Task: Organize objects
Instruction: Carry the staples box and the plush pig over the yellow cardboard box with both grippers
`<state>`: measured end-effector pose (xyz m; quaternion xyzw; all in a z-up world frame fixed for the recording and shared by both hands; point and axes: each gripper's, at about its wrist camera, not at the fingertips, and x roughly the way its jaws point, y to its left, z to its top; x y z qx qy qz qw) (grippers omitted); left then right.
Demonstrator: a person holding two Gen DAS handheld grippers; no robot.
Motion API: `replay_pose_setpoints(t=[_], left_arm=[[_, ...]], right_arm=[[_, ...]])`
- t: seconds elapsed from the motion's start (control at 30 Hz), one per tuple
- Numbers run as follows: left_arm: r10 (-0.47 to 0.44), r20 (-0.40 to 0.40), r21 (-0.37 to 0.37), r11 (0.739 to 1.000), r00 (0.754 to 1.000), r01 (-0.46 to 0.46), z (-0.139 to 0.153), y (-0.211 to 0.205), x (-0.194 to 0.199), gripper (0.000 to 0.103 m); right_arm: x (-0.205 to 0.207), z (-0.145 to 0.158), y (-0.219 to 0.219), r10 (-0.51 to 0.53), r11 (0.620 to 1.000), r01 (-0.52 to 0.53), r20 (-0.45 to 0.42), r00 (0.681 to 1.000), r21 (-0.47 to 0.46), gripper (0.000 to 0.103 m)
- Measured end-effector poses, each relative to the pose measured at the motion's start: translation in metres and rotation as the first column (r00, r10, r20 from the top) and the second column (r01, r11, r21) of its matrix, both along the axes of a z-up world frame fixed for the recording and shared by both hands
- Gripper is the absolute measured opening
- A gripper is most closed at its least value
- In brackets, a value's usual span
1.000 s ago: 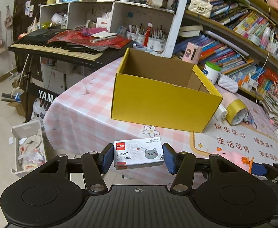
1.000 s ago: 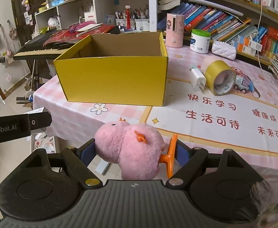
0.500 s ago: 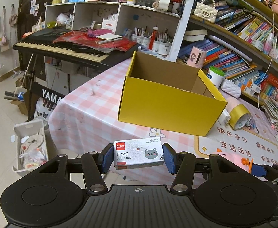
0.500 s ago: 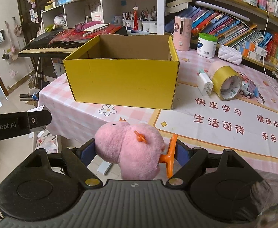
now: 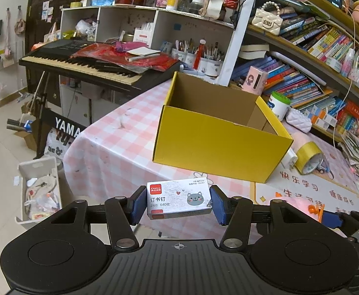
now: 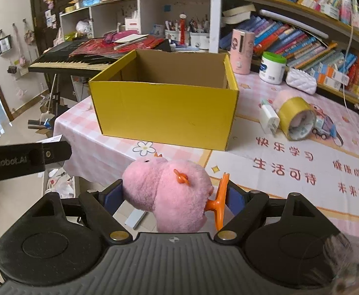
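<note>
My left gripper (image 5: 178,202) is shut on a small white staple box (image 5: 178,199) with a grey cat face, held in the air off the table's near edge. An open yellow cardboard box (image 5: 218,140) stands on the pink checked table ahead; what shows of its inside is bare. My right gripper (image 6: 171,196) is shut on a pink plush toy (image 6: 169,191) with orange feet, also held short of the yellow box (image 6: 164,113). In the right wrist view the left gripper's black body (image 6: 24,159) juts in from the left edge.
A yellow tape roll (image 6: 298,121), a white charger (image 6: 269,120), a white tub (image 6: 272,67) and a pink holder (image 6: 242,51) lie right of the box. Bookshelves (image 5: 314,56) run behind. A keyboard piano (image 5: 86,66) stands at left, a white bin (image 5: 38,191) on the floor.
In both wrist views the yellow box and the table have slid a little to the right and up in the picture. Both grips are unchanged.
</note>
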<state>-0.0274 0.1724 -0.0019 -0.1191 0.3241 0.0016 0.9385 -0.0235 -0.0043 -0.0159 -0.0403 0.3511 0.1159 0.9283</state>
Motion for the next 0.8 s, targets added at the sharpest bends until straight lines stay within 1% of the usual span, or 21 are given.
replay_pose_setpoints(t=[0.13,0.27,0.4,0.47,0.6,0.7,0.8], left_arm=[[0.001,-0.009,-0.024,1.000,1.000,-0.001,0.001,0.000,0.009,0.053],[0.021,0.019,-0.037,0.999,1.000,-0.020,0.010,0.003,0.025,0.053],[0.022,0.077,0.001,1.000,0.997,-0.023,0.025,0.000,0.051,0.053],[0.028,0.110,0.031,0.999,0.994,-0.031,0.034,-0.003,0.067,0.053],[0.037,0.149,0.061,0.997,0.988,-0.047,0.046,-0.009,0.102,0.053],[0.047,0.166,0.087,0.994,0.985,-0.062,0.052,-0.015,0.124,0.053],[0.054,0.161,0.101,0.992,0.986,-0.071,0.052,-0.020,0.143,0.053]], right_arm=[[0.007,0.001,0.001,0.013,1.000,-0.013,0.008,1.000,-0.013,0.082],[0.019,0.007,-0.001,0.010,1.000,-0.009,0.051,0.999,-0.022,0.082],[0.044,0.023,-0.009,-0.014,1.000,0.014,0.132,0.991,-0.001,0.082],[0.063,0.033,-0.014,-0.029,0.999,0.026,0.173,0.984,0.018,0.082],[0.104,0.052,-0.021,-0.038,0.999,0.028,0.243,0.969,0.044,0.082],[0.134,0.060,-0.025,-0.031,0.999,0.019,0.272,0.962,0.048,0.082],[0.161,0.059,-0.025,0.003,0.999,-0.012,0.274,0.962,0.031,0.082]])
